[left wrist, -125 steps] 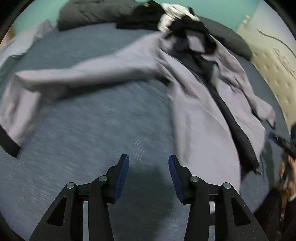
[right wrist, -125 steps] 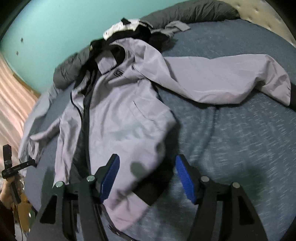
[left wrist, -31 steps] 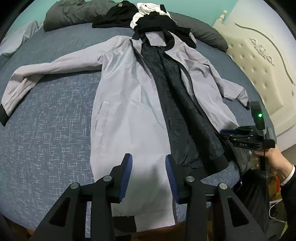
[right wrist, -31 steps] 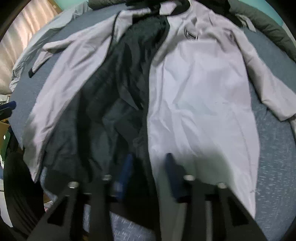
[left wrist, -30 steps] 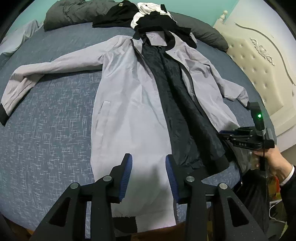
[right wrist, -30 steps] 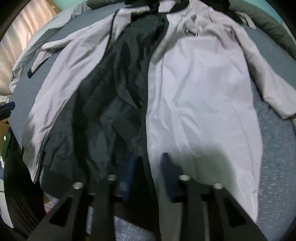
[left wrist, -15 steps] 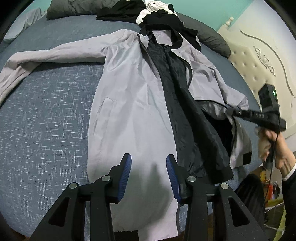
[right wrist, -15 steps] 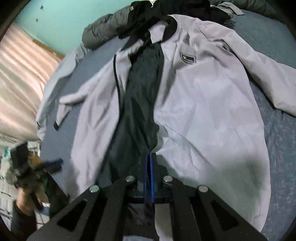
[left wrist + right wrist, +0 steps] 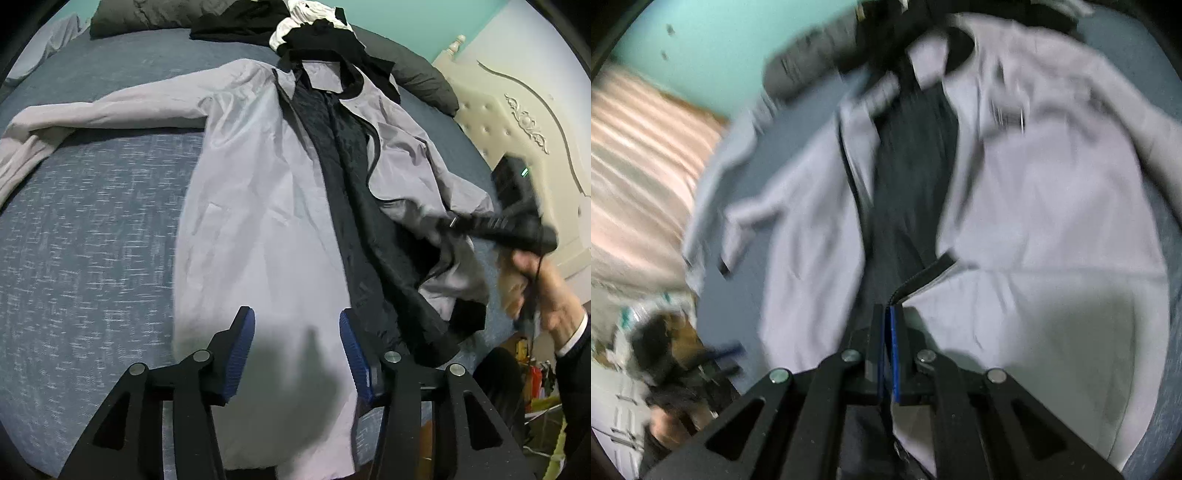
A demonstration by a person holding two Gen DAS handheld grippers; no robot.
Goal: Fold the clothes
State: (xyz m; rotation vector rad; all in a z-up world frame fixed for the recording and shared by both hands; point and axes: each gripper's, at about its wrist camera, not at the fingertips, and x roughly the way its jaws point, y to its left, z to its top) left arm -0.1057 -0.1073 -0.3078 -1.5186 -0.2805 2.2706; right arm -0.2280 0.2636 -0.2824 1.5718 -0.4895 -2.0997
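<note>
A long pale grey jacket (image 9: 266, 206) with black lining lies open, front up, on the blue bedspread (image 9: 85, 236). My left gripper (image 9: 297, 343) is open and empty, hovering over the jacket's lower left panel. My right gripper (image 9: 888, 314) is shut on the jacket's right front edge (image 9: 923, 275) and holds that panel lifted and drawn across the black lining. In the left wrist view the right gripper (image 9: 454, 221) appears at the right, blurred, with the lifted panel below it.
A pile of black and white clothes (image 9: 306, 26) lies by the collar. Dark grey pillows (image 9: 421, 77) sit at the bed's head. A cream tufted headboard (image 9: 517, 122) stands at the right. A striped curtain (image 9: 639, 166) is beyond the bed's edge.
My right gripper has closed on the jacket's right front edge, lifted it and carried it toward the jacket's middle. My left gripper has stayed open over the left panel.
</note>
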